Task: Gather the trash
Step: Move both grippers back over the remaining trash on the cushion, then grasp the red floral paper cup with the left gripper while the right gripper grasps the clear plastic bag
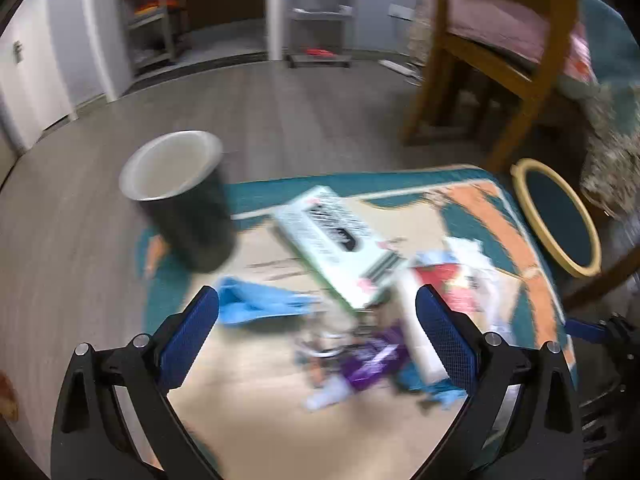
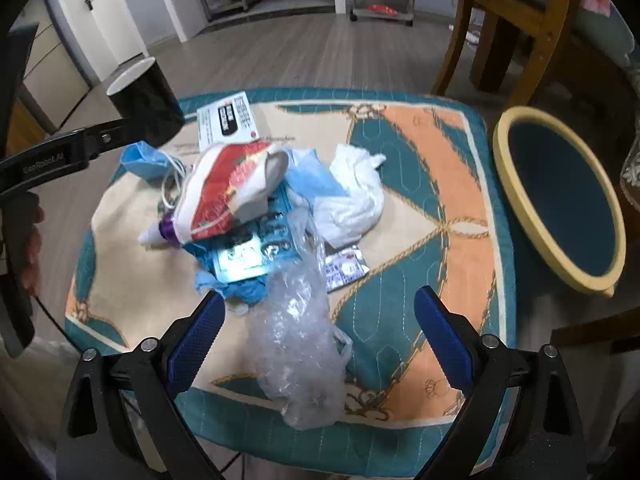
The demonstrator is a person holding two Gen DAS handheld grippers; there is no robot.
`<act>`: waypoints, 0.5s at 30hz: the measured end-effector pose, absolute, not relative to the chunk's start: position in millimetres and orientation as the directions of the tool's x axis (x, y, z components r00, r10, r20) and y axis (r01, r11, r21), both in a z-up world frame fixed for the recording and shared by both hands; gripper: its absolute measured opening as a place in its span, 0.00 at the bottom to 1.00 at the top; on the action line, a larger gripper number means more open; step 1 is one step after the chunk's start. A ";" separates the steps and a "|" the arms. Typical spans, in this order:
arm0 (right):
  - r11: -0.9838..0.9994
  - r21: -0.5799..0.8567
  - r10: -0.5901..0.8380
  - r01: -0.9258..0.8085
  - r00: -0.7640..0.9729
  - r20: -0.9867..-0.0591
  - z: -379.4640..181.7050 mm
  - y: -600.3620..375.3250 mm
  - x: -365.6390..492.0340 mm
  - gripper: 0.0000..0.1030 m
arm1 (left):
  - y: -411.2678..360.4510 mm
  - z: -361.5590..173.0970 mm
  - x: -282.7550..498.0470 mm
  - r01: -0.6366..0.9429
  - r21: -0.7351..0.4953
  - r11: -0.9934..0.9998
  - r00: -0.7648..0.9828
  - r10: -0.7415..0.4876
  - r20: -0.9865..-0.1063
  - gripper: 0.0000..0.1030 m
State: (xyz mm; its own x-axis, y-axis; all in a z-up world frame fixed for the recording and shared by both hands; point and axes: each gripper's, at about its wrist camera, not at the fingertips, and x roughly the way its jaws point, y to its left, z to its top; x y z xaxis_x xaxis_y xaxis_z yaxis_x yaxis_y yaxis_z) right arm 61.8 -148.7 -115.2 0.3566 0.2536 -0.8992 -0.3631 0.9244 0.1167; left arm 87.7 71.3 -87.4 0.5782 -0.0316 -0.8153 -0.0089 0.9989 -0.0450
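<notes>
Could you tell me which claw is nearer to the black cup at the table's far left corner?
Left. The left claw hangs open a little to the right of the black cup; the right claw is open at the table's near edge.

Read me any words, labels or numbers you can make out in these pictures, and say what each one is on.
"GeoRoboLAI", as far as it reads: on the left gripper's black arm.
White printed box: dense print, too small to read.
Small foil packet: print too small to read.
Red and white wrapper: no legible text.
Left wrist view: motion-blurred, nothing readable.
</notes>
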 end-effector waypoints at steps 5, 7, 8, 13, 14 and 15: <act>0.932 0.150 0.259 -0.330 0.316 -0.913 -123.6 -156.3 64.5 0.92 | 34.2 -100.6 98.8 0.050 -0.091 0.995 0.540 -0.104 -0.835 0.94; 0.931 0.160 0.265 -0.328 0.308 -0.914 -124.9 -157.4 64.9 0.92 | 21.6 -100.6 101.6 0.073 -0.101 0.992 0.540 -0.124 -0.833 0.94; 0.931 0.162 0.266 -0.327 0.303 -0.915 -126.4 -157.9 64.8 0.92 | 15.5 -101.0 103.2 0.084 -0.108 0.991 0.535 -0.137 -0.833 0.94; 0.936 0.184 0.268 -0.300 0.267 -0.926 -139.2 -164.4 65.6 0.92 | -5.3 -115.1 112.9 0.098 -0.146 0.984 0.485 -0.175 -0.857 0.94; 0.937 0.188 0.269 -0.295 0.263 -0.927 -140.7 -165.8 65.4 0.92 | -6.1 -118.0 113.9 0.096 -0.147 0.985 0.477 -0.175 -0.861 0.94; 0.937 0.191 0.270 -0.292 0.262 -0.927 -141.8 -167.2 65.2 0.92 | -8.1 -122.5 115.4 0.090 -0.147 0.985 0.464 -0.172 -0.869 0.94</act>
State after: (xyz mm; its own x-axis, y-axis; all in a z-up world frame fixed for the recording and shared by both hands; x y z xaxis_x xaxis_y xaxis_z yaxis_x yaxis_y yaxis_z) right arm 65.2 -167.2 -141.8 0.2616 0.2701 -0.9266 -0.2923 0.9371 0.1907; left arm 115.4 -8.1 -122.5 0.4645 -0.1718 -0.8688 0.0899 0.9851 -0.1467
